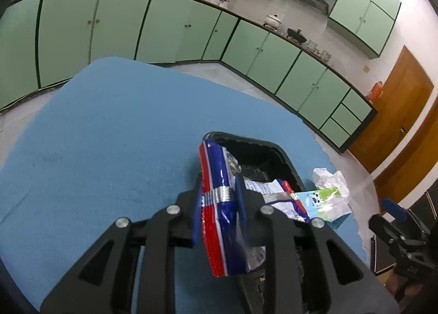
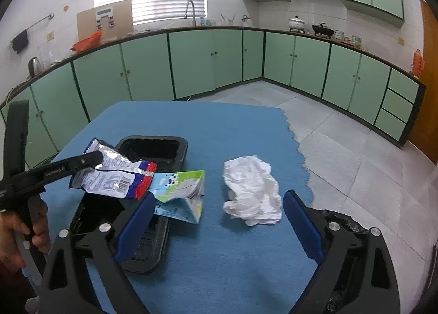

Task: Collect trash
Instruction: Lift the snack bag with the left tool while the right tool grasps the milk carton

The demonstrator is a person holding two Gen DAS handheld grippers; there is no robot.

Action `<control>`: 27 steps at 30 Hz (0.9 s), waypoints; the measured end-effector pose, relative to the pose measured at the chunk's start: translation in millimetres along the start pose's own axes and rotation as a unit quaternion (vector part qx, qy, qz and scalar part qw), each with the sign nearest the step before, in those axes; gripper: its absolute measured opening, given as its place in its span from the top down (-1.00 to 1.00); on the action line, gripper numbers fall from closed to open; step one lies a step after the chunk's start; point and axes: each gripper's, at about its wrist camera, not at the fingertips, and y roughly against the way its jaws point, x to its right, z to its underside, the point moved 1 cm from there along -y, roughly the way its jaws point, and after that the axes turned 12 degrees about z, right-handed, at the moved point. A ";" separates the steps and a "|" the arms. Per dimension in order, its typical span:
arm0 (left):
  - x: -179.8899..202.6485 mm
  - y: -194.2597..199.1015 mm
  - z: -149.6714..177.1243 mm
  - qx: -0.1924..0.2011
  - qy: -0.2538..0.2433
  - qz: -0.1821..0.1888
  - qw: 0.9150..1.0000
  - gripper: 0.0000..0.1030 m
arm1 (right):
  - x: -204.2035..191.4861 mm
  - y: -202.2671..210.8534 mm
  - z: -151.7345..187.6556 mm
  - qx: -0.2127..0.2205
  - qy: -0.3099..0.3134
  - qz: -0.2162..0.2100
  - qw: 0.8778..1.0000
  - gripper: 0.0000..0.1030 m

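My left gripper (image 1: 219, 196) is shut on a red, blue and white snack wrapper (image 1: 216, 171), held lifted over a black plastic tray (image 1: 262, 147) on the blue table. The right wrist view shows the same wrapper (image 2: 115, 177) hanging from the left gripper (image 2: 95, 159) above the tray (image 2: 153, 140). A flattened blue and green milk carton (image 2: 180, 185) lies against the tray's right side. A crumpled white tissue (image 2: 251, 191) sits further right. My right gripper (image 2: 219, 199) stands open just in front of the carton and tissue, with nothing between its fingers.
A black-lined bin (image 2: 342, 221) shows behind the right finger, off the table's right edge. The blue tablecloth (image 2: 208, 122) ends in a wavy right edge over grey floor tiles. A hand (image 2: 16, 232) holds the left gripper's handle. Green cabinets line the walls.
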 end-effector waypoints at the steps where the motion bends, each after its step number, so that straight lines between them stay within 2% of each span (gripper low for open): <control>1: 0.3 1.6 0.0 0.004 -0.003 0.000 1.000 0.66 | -1.9 -0.5 -0.4 -0.001 0.001 -0.002 1.000 -0.76; 4: 0.4 7.5 -0.4 0.014 -0.006 0.001 1.000 0.71 | -9.3 -3.0 -3.4 -0.002 0.008 -0.009 1.000 -0.75; 9: 1.7 29.4 -4.7 0.050 -0.007 0.015 0.999 0.75 | -21.7 -9.0 -6.5 -0.007 0.018 -0.019 1.000 -0.69; 14: 0.2 47.8 -7.5 0.082 -0.004 0.030 0.996 0.76 | -26.3 -26.8 -6.6 -0.031 0.004 -0.027 0.999 -0.61; 17: 2.3 52.7 -8.4 0.088 -0.011 0.037 0.995 0.77 | -26.4 -40.6 -4.4 -0.053 -0.008 -0.030 0.998 -0.61; 27: 17.8 39.5 -3.4 0.059 -0.076 -0.025 0.995 0.77 | -31.5 -55.5 -1.5 -0.078 -0.007 -0.030 0.996 -0.61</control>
